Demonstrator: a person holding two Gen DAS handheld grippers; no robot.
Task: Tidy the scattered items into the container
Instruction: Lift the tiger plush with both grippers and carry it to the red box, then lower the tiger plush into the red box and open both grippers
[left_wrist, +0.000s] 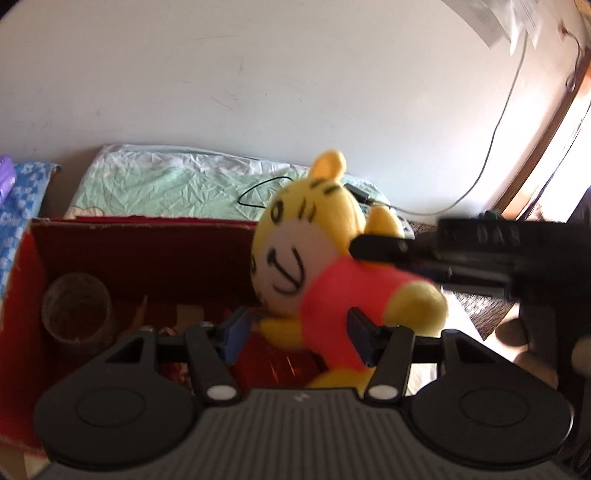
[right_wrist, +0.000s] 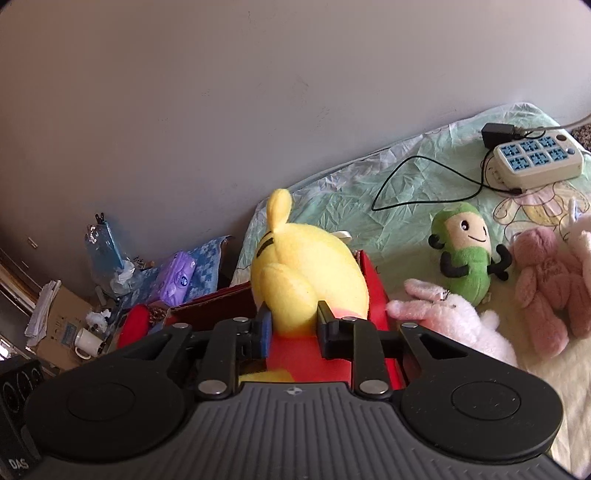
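The right gripper (right_wrist: 292, 325) is clenched on the yellow tiger plush (left_wrist: 325, 266) in its red shirt and holds it above the red cardboard box (left_wrist: 140, 251). The left gripper (left_wrist: 299, 332) stands released — the plush's body is between its fingers, but the pads do not press it. Inside the box lie a roll of tape (left_wrist: 75, 310) and a shiny red packet (left_wrist: 273, 365). On the bed beside the box wait a green plush (right_wrist: 467, 254), a white-pink rabbit (right_wrist: 450, 317) and a pink bear (right_wrist: 546, 291).

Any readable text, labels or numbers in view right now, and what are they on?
"DAS": black device at the right wrist view's lower left corner.
Raised letters on the right gripper body: too blurred to read.
Purple packet: print too small.
Cardboard box label: unreadable.
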